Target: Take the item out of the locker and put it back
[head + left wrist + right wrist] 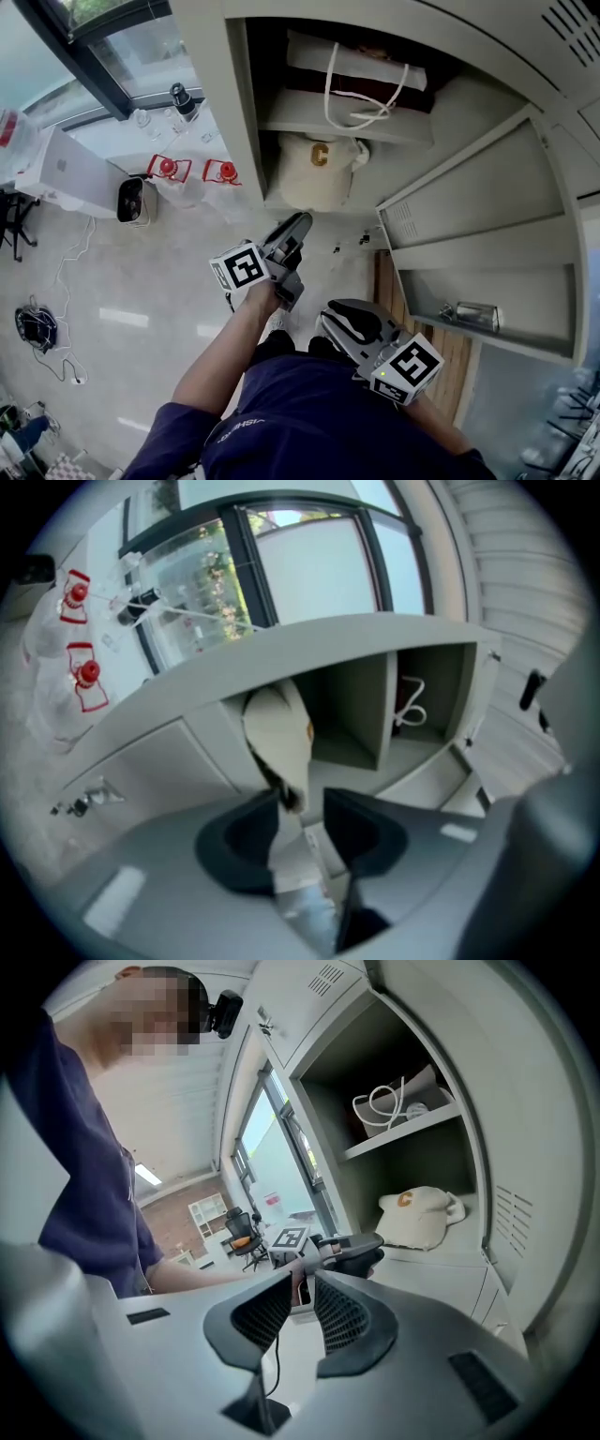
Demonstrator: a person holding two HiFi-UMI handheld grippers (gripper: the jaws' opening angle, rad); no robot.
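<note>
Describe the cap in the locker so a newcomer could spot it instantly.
Find the open grey locker. On its lower shelf, under the bag with white rope handles, lies a cream cap. It alone bears an orange letter C.

The locker (239, 112) is pale grey-green, darker in its shaded recess. On its lower shelf, the cap (314, 173) is cream with a gold-orange letter C. On the upper shelf, the bag (356, 66) is white with white cord handles and a dark maroon band. The left hand-held gripper (296, 223) and the right hand-held gripper (336, 317) are dark grey, and each has a white cube with black square markers. The person's shirt (309, 412) is navy. The floor (141, 281) is glossy pale beige. At the far left, clear bottles (169, 171) carry red-and-white labels.
</note>
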